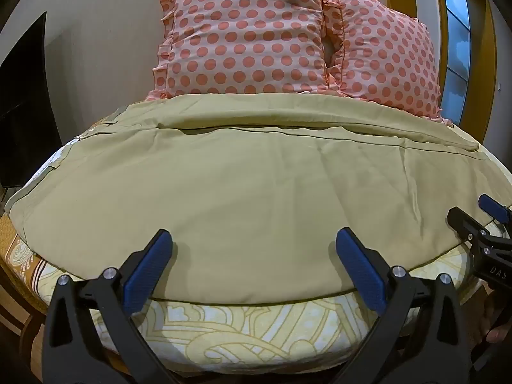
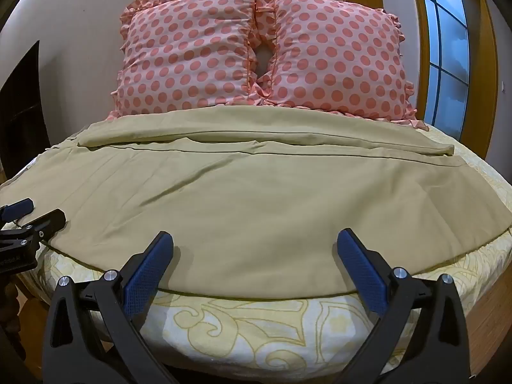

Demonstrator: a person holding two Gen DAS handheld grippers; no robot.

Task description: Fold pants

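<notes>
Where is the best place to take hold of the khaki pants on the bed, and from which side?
Grip the pants at their near hem, which runs along the front of the bed. Come in low from the front. That edge lies flat, uncovered and closest to the open left gripper and right gripper; the far edge lies against the pillows.

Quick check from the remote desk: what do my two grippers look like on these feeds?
Both match: the left gripper and right gripper have black angular plastic arms with silver pivot bolts, ending in blue textured finger pads. White lettering shows on the black body, only partly readable. No cables or sleeves visible.
</notes>
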